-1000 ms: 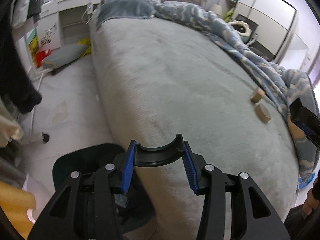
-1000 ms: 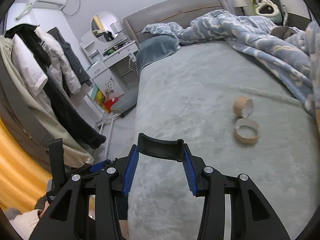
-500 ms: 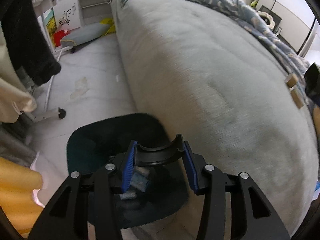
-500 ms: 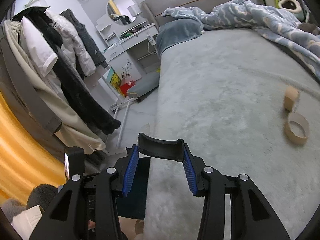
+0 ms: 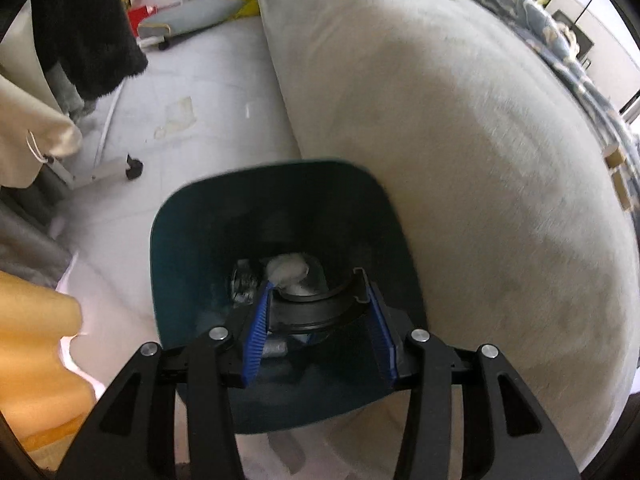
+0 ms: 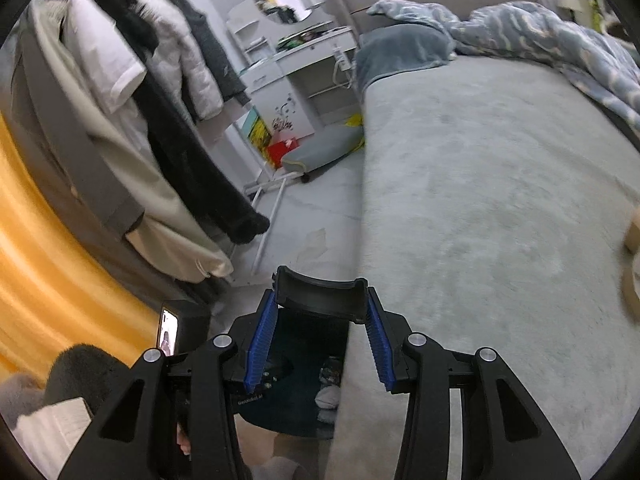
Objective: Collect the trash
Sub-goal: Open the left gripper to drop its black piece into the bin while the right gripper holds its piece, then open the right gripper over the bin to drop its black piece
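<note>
A dark teal trash bin (image 5: 192,248) stands on the floor against the side of the grey bed (image 5: 460,140). A crumpled white tissue (image 5: 288,268) and other scraps lie at its bottom. My left gripper (image 5: 316,308) points steeply down over the bin's mouth, shut on a black curved plastic piece (image 5: 304,316). My right gripper (image 6: 320,312) hovers at the bed's edge above the same bin (image 6: 288,368), shut on a second black curved piece (image 6: 320,296). Two cardboard tape cores (image 5: 618,176) lie on the bed at the far right, cut off at the picture's edge in the right wrist view (image 6: 632,236).
A clothes rack with hanging coats (image 6: 160,120) stands left of the bin, its wheeled foot (image 5: 116,168) on the pale floor. An orange curtain (image 6: 48,248) fills the near left. A white desk (image 6: 288,80) and a rumpled blue quilt (image 6: 540,40) lie farther back.
My left gripper has swung down from above the bed to over the bin's mouth, still holding its piece. My right gripper has moved left towards the bed's edge; the tape cores slid to the right.
</note>
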A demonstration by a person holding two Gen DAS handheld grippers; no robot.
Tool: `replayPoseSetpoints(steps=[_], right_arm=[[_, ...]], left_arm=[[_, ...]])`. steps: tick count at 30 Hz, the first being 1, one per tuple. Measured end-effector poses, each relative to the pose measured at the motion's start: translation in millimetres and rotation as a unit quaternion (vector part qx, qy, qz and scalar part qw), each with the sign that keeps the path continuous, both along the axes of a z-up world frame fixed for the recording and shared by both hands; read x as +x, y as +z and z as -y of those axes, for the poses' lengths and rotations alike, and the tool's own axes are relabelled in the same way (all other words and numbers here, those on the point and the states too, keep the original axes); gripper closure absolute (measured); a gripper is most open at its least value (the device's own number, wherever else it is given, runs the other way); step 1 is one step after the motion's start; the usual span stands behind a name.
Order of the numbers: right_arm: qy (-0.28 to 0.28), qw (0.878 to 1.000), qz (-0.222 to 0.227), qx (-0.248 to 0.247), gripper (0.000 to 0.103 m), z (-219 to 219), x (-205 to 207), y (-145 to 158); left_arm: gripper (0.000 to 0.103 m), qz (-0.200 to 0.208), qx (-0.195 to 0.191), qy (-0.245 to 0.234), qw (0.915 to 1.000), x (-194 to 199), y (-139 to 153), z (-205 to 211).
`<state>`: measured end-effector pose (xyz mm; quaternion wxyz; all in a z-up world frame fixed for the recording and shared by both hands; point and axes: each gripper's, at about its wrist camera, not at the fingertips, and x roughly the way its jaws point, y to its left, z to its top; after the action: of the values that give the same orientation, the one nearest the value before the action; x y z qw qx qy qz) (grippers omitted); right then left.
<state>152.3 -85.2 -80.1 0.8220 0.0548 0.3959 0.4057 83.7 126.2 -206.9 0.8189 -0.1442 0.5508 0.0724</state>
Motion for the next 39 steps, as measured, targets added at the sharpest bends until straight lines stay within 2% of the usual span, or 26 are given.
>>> replayPoseSetpoints(steps=[6,14,19,23,32,39], right_arm=[[0.042,0.999,-0.006,-0.033,0.058,-41,-12,-12],[0.093,0.992,-0.012,-0.085,0.058,-92,-31,-39],[0.100,0.988,-0.016,-0.113,0.058,-105,-31,-53],[0.097,0.987,-0.020,-0.125,0.058,-111,-28,-59],[0.105,0.983,-0.027,-0.149,0.058,-128,-31,-75],[0.115,0.977,-0.031,-0.175,0.058,-136,-31,-96]], left_arm=[[0.054,-0.045,-0.005,0.010,0.9989,-13,-21,-23],[0.049,-0.053,-0.030,0.024,0.9979,-29,-24,-50],[0.033,-0.052,-0.025,0.017,0.9982,-37,-20,-59],[0.026,-0.046,-0.030,0.023,0.9982,-42,-17,-69],[0.025,0.007,-0.021,0.030,0.9993,-48,9,-80],[0.025,0.072,-0.009,0.028,0.9969,-54,42,-81]])
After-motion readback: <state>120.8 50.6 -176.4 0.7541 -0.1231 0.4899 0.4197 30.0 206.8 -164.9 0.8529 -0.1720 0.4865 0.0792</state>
